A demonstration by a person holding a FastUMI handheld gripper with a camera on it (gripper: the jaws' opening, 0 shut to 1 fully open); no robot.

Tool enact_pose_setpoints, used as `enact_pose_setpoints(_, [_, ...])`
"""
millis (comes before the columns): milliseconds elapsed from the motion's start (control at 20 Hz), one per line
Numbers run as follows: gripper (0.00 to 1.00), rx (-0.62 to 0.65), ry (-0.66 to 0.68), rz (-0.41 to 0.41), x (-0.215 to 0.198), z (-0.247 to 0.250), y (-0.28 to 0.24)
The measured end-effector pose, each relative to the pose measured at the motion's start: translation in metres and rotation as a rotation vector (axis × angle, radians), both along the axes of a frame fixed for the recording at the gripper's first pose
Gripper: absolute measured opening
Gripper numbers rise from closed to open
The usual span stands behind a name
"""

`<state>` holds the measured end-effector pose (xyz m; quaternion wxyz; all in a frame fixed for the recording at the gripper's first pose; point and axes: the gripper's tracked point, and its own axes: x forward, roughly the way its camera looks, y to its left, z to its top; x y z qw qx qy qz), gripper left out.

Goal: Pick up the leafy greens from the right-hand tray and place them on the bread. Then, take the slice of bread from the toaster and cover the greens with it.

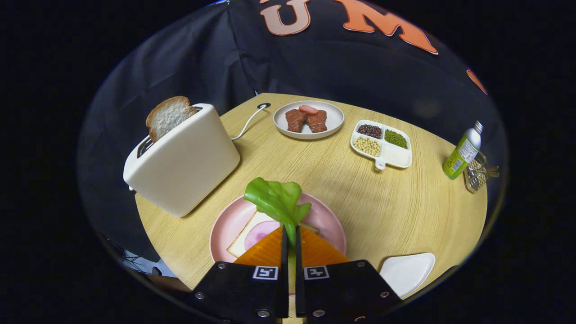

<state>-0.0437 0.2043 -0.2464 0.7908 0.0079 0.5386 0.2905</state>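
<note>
My gripper [290,234] is shut on the stem of the leafy greens [275,199], whose leaf sticks out ahead of the fingertips. Under the leaf lies a pink plate [326,220] holding a slice of bread [245,238] with a round pink slice of ham on it. The greens hang over that bread, slightly above it. Beyond the plate to the left stands a white toaster [184,162] with a slice of bread [167,116] poking up from its slot.
A white tray [407,272] lies right of the fingers. Farther back are a plate of meat [308,119], a divided dish of beans [381,144], a green bottle [461,153] and a wire rack [478,173]. The toaster's cord [248,120] runs to the table's far edge.
</note>
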Motion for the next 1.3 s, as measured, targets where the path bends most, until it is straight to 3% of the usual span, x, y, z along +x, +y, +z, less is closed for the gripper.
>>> enact_pose_setpoints(450, [0.07, 0.008, 0.071, 0.08, -0.022, -0.017, 0.026])
enact_pose_setpoints(850, [0.14, 0.047, 0.132, 0.073, -0.028, -0.014, 0.032])
enact_pose_setpoints(1100, [0.46, 0.054, 0.103, 0.084, -0.025, 0.003, 0.031])
enact_pose_setpoints(1300, [0.6, 0.033, 0.062, 0.096, -0.019, 0.015, 0.033])
